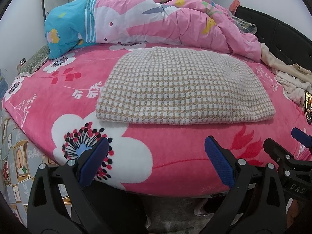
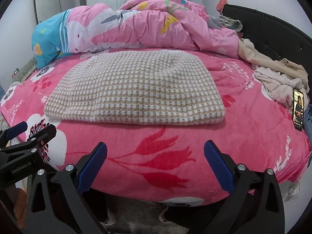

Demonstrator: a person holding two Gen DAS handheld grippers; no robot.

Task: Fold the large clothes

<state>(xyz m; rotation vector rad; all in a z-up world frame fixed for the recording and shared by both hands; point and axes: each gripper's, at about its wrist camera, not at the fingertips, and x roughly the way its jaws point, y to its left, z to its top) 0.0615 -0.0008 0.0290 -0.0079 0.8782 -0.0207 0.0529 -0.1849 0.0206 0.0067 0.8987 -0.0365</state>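
Note:
A beige-and-white checked garment [image 1: 181, 85] lies folded into a flat rectangle on the pink flowered bed [image 1: 175, 156]; it also shows in the right wrist view [image 2: 136, 87]. My left gripper [image 1: 156, 146] is open and empty, held off the bed's near edge, well short of the garment. My right gripper [image 2: 155, 148] is open and empty too, beside the left one at the same edge. The right gripper shows at the right of the left wrist view [image 1: 282, 144]; the left gripper shows at the left of the right wrist view [image 2: 35, 129].
A bunched pink quilt [image 1: 156, 19] with a blue end lies along the back of the bed. Cream and beige clothes [image 2: 276, 78] are heaped at the right by the dark headboard [image 2: 273, 29]. A lit phone [image 2: 298, 109] stands at the right edge.

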